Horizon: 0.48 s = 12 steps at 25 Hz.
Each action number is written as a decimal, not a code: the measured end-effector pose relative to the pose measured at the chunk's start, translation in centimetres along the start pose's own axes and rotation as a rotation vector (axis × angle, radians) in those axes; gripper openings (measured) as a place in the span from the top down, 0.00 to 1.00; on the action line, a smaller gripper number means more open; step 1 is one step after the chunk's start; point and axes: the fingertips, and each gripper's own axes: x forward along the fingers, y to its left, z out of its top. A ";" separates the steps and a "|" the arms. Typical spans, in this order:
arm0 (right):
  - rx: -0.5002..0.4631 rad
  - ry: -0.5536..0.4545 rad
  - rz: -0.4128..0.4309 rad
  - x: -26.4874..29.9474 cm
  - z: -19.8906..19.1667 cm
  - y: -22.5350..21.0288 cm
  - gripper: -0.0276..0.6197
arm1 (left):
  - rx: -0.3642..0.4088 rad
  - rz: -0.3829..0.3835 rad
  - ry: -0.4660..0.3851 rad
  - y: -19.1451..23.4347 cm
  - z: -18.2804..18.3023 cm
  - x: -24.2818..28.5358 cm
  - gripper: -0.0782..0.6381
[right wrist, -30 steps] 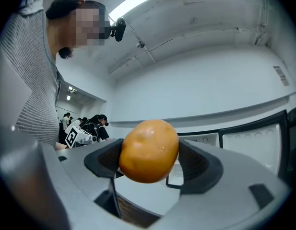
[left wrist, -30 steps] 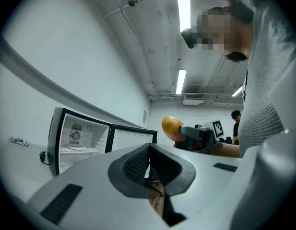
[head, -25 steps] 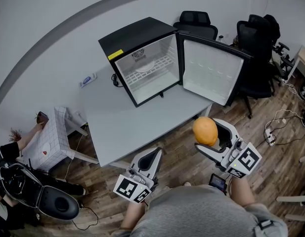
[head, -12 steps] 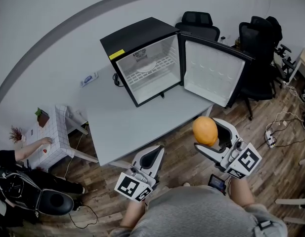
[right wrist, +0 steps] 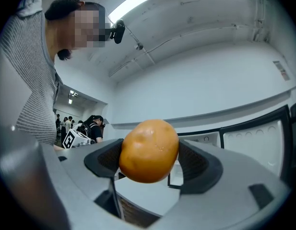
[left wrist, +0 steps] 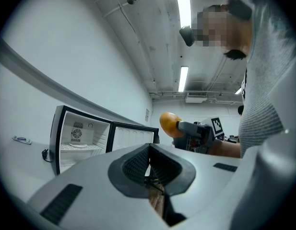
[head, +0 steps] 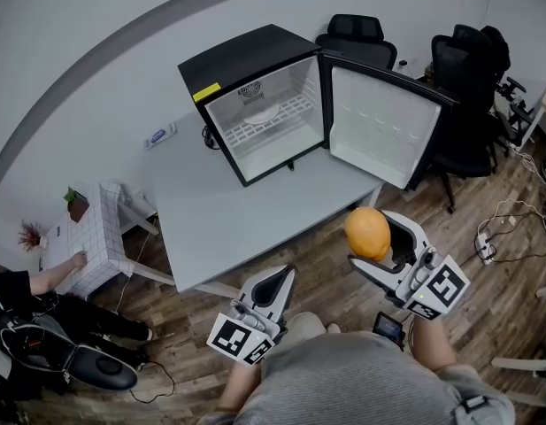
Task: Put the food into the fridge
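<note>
A round orange fruit sits clamped between the jaws of my right gripper, held in the air off the table's near right corner. In the right gripper view the fruit fills the gap between the pads. A black mini fridge stands at the back of the grey table, its door swung wide to the right. Inside it, a wire shelf carries a white plate. My left gripper hangs below the table's near edge, shut and holding nothing; its jaws meet in its own view.
Black office chairs stand behind the fridge and at the right. A small white tiled table with a potted plant is at the left, and a person crouches beside it. Cables lie on the wooden floor.
Both grippers have stayed almost still. The person at the left has set a potted plant on the small white table and drawn the arm back.
</note>
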 end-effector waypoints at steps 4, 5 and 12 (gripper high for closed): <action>0.017 0.006 0.008 0.5 -0.6 -0.5 0.41 | -0.003 0.011 0.002 0.5 -0.2 0.2 0.88; 0.019 0.007 0.010 0.8 -0.8 -0.8 0.41 | -0.004 0.016 0.002 0.7 -0.3 0.3 0.88; 0.022 0.010 0.029 4.1 -1.6 -2.8 0.41 | 0.000 0.034 -0.010 4.1 0.0 1.8 0.88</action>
